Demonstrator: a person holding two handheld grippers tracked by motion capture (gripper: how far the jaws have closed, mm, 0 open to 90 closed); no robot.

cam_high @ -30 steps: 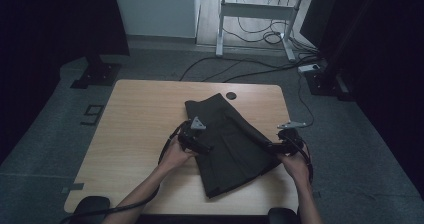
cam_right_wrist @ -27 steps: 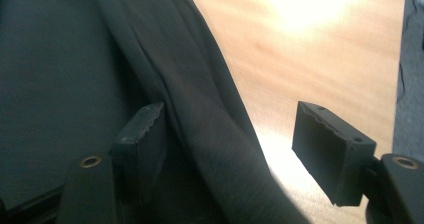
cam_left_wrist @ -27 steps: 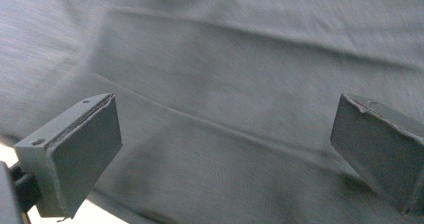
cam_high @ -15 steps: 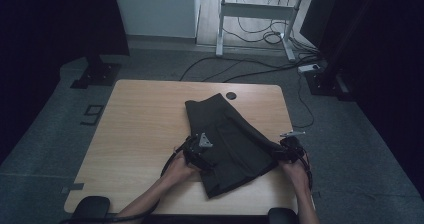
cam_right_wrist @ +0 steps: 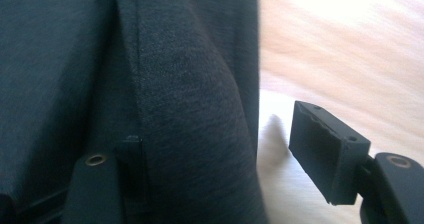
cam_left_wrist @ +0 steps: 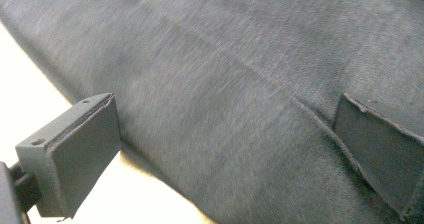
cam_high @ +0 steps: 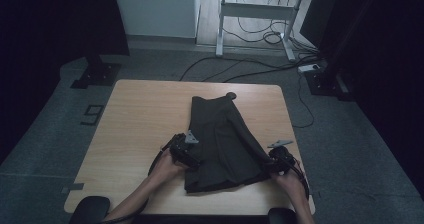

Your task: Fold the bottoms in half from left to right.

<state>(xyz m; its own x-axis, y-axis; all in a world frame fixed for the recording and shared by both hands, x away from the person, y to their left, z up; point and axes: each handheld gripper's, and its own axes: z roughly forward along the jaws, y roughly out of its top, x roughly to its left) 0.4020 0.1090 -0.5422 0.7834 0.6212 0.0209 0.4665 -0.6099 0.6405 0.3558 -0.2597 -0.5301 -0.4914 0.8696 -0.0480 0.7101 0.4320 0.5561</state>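
A dark grey folded garment point(cam_high: 225, 134) lies on the wooden table point(cam_high: 140, 114), narrow end far, wide end toward me. My left gripper point(cam_high: 186, 154) is at its left edge, near the front. In the left gripper view that gripper point(cam_left_wrist: 225, 159) is open, with the cloth point(cam_left_wrist: 225, 59) spread between the jaws and one fingertip point(cam_left_wrist: 75, 154) over the bright tabletop. My right gripper point(cam_high: 274, 163) is at the garment's front right corner. In the right gripper view it point(cam_right_wrist: 225, 164) is open and straddles the cloth's edge point(cam_right_wrist: 200, 109), one jaw on the fabric and the other over bare wood.
A small black round thing point(cam_high: 231, 95) sits at the garment's far end. Beyond the table stand a white desk frame point(cam_high: 255, 14) with floor cables point(cam_high: 240, 71) and a black stand base point(cam_high: 95, 76). Dark armrests point(cam_high: 90, 206) flank the table's near edge.
Both grippers have slid toward me along the garment's sides. The left went from mid-edge to nearer the front; the right moved in to the front right corner. The garment looks unmoved.
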